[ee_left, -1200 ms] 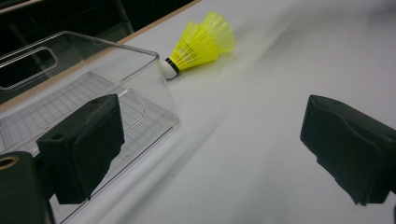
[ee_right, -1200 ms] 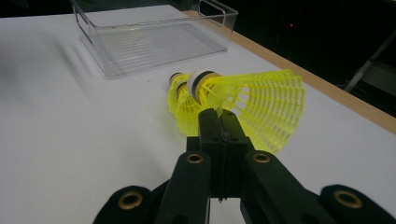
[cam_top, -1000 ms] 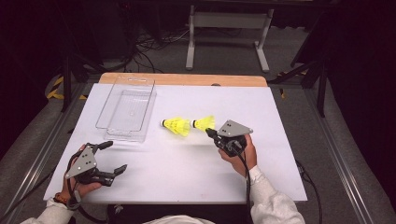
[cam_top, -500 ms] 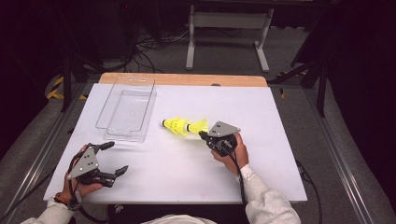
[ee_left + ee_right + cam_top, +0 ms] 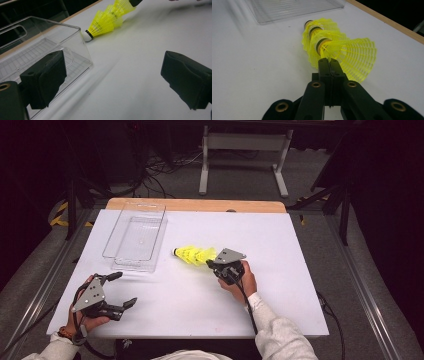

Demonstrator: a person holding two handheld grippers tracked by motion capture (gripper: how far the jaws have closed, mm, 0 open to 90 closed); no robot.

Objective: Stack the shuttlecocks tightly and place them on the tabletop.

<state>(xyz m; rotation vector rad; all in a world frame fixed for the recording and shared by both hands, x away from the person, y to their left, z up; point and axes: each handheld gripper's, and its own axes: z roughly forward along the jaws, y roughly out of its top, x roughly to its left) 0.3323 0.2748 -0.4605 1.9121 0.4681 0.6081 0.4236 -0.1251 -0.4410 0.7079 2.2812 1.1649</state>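
Three yellow plastic shuttlecocks (image 5: 191,255) lie nested in a row on the white table (image 5: 280,285), corks pointing toward the tray. My right gripper (image 5: 211,264) is at the open end of the stack. Its jaws are shut on the skirt rim of the nearest shuttlecock (image 5: 352,55), as the right gripper view shows at the right gripper (image 5: 329,61). Near the front left corner, my left gripper (image 5: 125,289) rests open and holds nothing. In the left gripper view, the left gripper (image 5: 115,75) looks toward the shuttlecock stack (image 5: 107,21) farther off.
A clear plastic tray (image 5: 150,268) stands empty at the back left, just left of the stack; the clear tray (image 5: 82,45) is close ahead of the left jaw, and the tray's edge (image 5: 287,12) shows beyond the shuttlecocks. A wooden strip (image 5: 200,205) borders the far edge.
The right gripper moved left with its shuttlecock and pushed it into the ones lying on the table. The left gripper stayed almost still.
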